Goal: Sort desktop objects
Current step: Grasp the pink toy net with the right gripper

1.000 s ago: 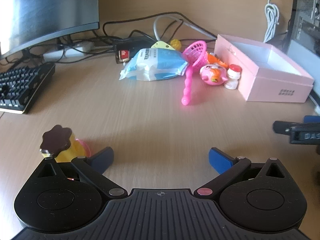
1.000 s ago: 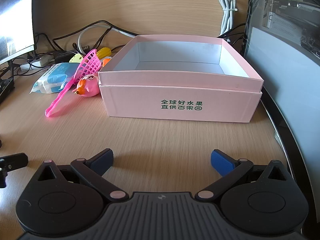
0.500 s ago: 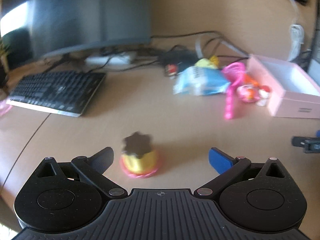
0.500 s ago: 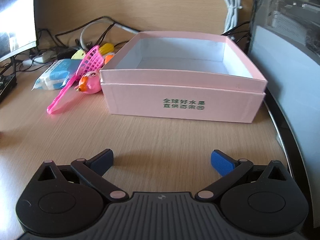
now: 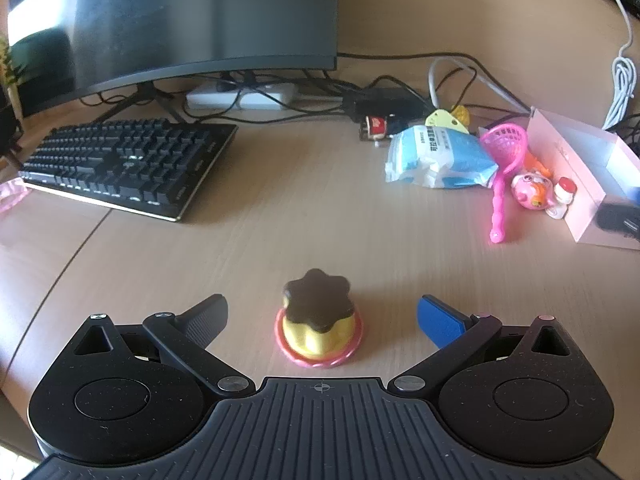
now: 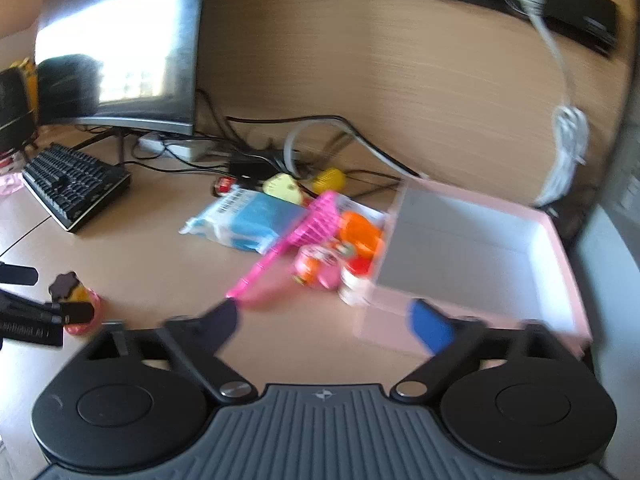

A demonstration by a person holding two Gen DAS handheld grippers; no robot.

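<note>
Two tools: left tool (image 5: 322,312) wide astride pudding toy (image 5: 319,319), may topple it if closed off-centre; right tool (image 6: 322,322) closing empty.

Left claw (image 5: 322,316) spread wide over the worktop (image 5: 304,220); toy pudding (image 5: 319,318) stands upright between its fingers, touching neither. Keyboard (image 5: 124,164) far left beneath monitor (image 5: 172,20). Far right: blue tissue pack (image 5: 438,156), pink net scoop (image 5: 504,172), pink box (image 5: 588,184).

No legible txt; blue wipes pack (image 5: 440,156) has print, too blurry to read.
</note>
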